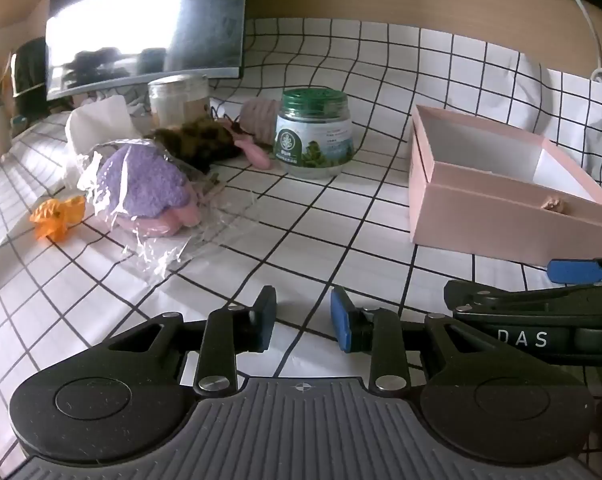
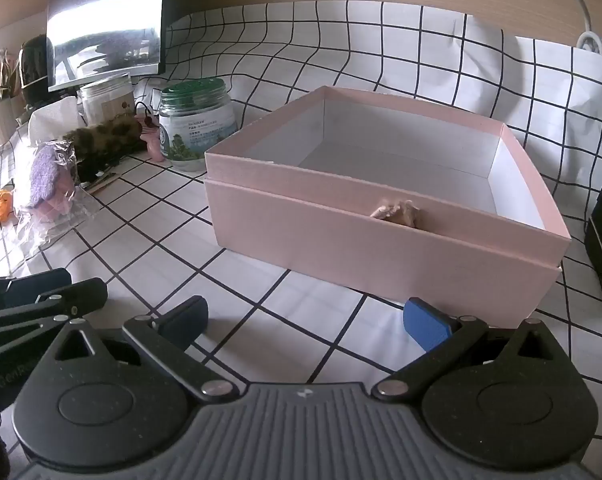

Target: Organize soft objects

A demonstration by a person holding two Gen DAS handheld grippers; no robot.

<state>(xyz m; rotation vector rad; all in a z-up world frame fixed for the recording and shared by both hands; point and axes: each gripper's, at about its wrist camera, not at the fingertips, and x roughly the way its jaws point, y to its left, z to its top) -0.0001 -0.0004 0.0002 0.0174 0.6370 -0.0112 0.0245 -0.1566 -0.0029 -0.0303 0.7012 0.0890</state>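
Observation:
A purple and pink fuzzy item in clear plastic wrap (image 1: pixel 145 192) lies on the checkered tablecloth, left of centre; it also shows in the right wrist view (image 2: pixel 47 184). Behind it lie a dark leopard-print plush (image 1: pixel 199 140) and a pink soft piece (image 1: pixel 253 148). An open pink box (image 2: pixel 381 236) stands to the right with a small beige soft thing (image 2: pixel 397 212) inside at its front wall. My left gripper (image 1: pixel 303 316) is open and empty, low over the cloth. My right gripper (image 2: pixel 305 320) is open wide and empty, in front of the box.
A green-lidded jar (image 1: pixel 315 136), a clear jar (image 1: pixel 179 98), a white tissue (image 1: pixel 97 124) and an orange crumpled bit (image 1: pixel 59 216) stand around the soft items. A monitor (image 1: pixel 145 20) stands behind. The right gripper's body (image 1: pixel 541 320) sits close beside my left one.

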